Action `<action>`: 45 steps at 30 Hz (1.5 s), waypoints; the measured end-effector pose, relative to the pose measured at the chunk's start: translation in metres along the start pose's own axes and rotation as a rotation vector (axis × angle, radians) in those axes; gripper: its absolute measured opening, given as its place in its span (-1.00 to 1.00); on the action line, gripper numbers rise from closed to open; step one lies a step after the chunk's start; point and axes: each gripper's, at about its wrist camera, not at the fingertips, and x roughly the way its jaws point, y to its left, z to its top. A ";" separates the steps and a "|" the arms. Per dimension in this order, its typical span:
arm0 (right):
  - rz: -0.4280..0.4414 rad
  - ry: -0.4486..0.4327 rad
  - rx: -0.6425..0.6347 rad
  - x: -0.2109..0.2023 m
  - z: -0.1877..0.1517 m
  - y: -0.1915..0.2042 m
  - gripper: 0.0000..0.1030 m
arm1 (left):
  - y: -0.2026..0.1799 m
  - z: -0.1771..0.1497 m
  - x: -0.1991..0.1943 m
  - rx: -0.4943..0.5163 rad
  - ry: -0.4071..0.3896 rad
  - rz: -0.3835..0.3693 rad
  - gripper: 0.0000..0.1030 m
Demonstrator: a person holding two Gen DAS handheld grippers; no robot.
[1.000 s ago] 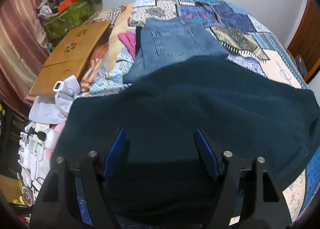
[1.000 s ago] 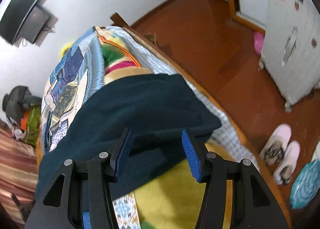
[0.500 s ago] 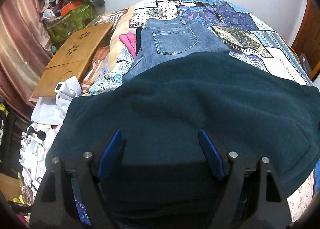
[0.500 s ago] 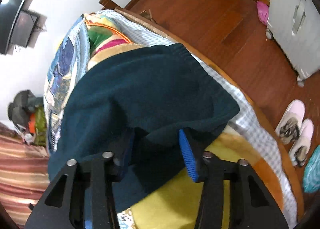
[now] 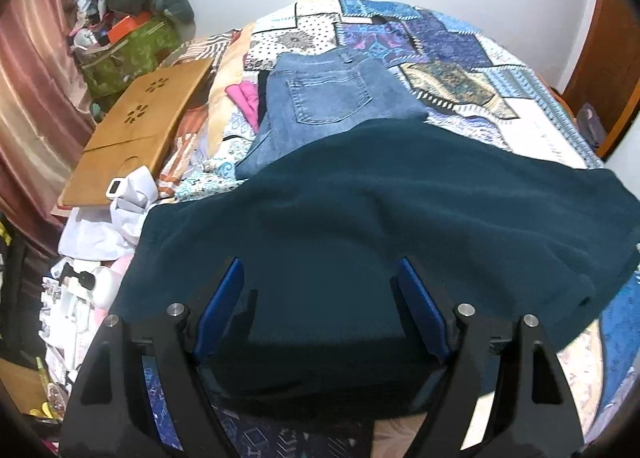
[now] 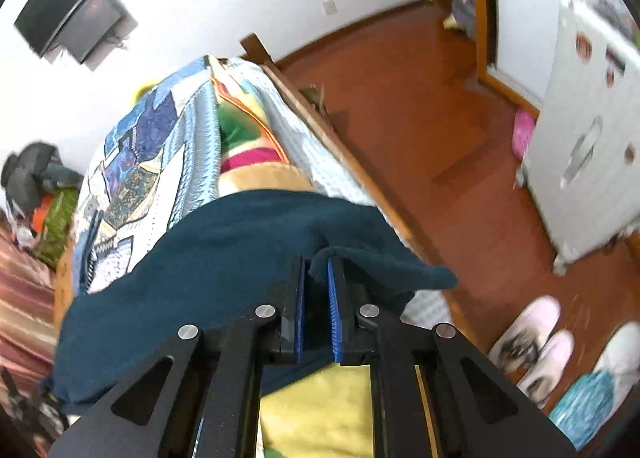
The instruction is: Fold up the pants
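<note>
Right wrist alone shows right gripper (image 6: 316, 274) just closing, pinching pants (image 6: 224, 258); left gripper (image 5: 320, 290) spread over them, jeans (image 5: 332, 102) beyond.

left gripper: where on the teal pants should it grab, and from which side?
Take the near hem of the teal pants, the folded edge under the open left gripper, coming from above and the near side. That edge is free and reachable. The right gripper has just closed on the matching corner.

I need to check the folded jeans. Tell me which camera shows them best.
The left wrist view: the folded jeans lie on the quilt, back pocket up, partly behind the dark teal pants. The right wrist view does not show them.
</note>
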 end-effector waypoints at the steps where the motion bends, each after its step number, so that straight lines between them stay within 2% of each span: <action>1: -0.015 0.005 -0.006 0.005 -0.003 0.000 -0.82 | -0.001 -0.001 -0.002 0.001 -0.003 -0.006 0.54; 4: -0.094 0.070 -0.066 0.031 -0.018 0.003 -0.79 | -0.005 -0.008 -0.001 0.013 0.008 -0.014 0.54; 7: -0.203 0.130 -0.180 0.046 -0.034 0.011 -0.70 | -0.005 -0.018 0.005 0.021 0.036 -0.015 0.59; 10: -0.293 0.113 -0.291 0.035 -0.038 0.025 -0.64 | 0.007 -0.024 0.001 -0.022 0.036 -0.035 0.67; 12: -0.302 0.071 -0.335 0.019 -0.037 0.035 -0.41 | 0.019 -0.026 -0.005 -0.058 0.037 -0.048 0.67; 15: -0.244 -0.012 -0.381 -0.007 -0.034 0.058 -0.14 | 0.036 -0.029 -0.015 -0.096 0.028 -0.025 0.67; 17: -0.182 -0.056 -0.417 -0.021 -0.035 0.083 -0.06 | 0.050 -0.033 -0.021 -0.140 0.024 -0.021 0.67; 21: -0.031 -0.078 -0.490 -0.027 -0.042 0.138 0.03 | 0.089 -0.040 -0.027 -0.290 0.037 -0.069 0.67; 27: 0.133 -0.011 -0.587 0.005 -0.075 0.197 0.04 | 0.129 -0.055 -0.014 -0.478 0.109 -0.175 0.67; 30: 0.148 0.047 -0.636 0.030 -0.094 0.217 0.04 | 0.142 -0.065 0.000 -0.573 0.161 -0.223 0.67; 34: 0.148 0.138 -0.685 0.057 -0.112 0.221 0.04 | 0.145 -0.072 0.016 -0.635 0.202 -0.284 0.64; 36: 0.153 0.165 -0.680 0.059 -0.117 0.218 0.04 | 0.145 -0.069 0.021 -0.650 0.199 -0.294 0.51; 37: 0.169 0.160 -0.663 0.060 -0.117 0.214 0.05 | 0.145 -0.066 0.022 -0.646 0.194 -0.277 0.32; 38: 0.178 0.169 -0.655 0.060 -0.116 0.212 0.05 | 0.143 -0.062 0.022 -0.631 0.184 -0.237 -0.01; 39: 0.185 0.178 -0.651 0.058 -0.116 0.210 0.05 | 0.140 -0.057 0.019 -0.600 0.167 -0.163 -0.24; 40: 0.190 0.184 -0.649 0.057 -0.116 0.208 0.05 | 0.138 -0.054 0.015 -0.570 0.153 -0.092 -0.64; 41: 0.193 0.186 -0.648 0.057 -0.117 0.208 0.05 | 0.134 -0.050 0.011 -0.544 0.130 -0.038 -0.66; 45: 0.190 0.186 -0.654 0.050 -0.122 0.210 0.05 | 0.127 -0.043 -0.020 -0.462 0.016 0.093 -0.76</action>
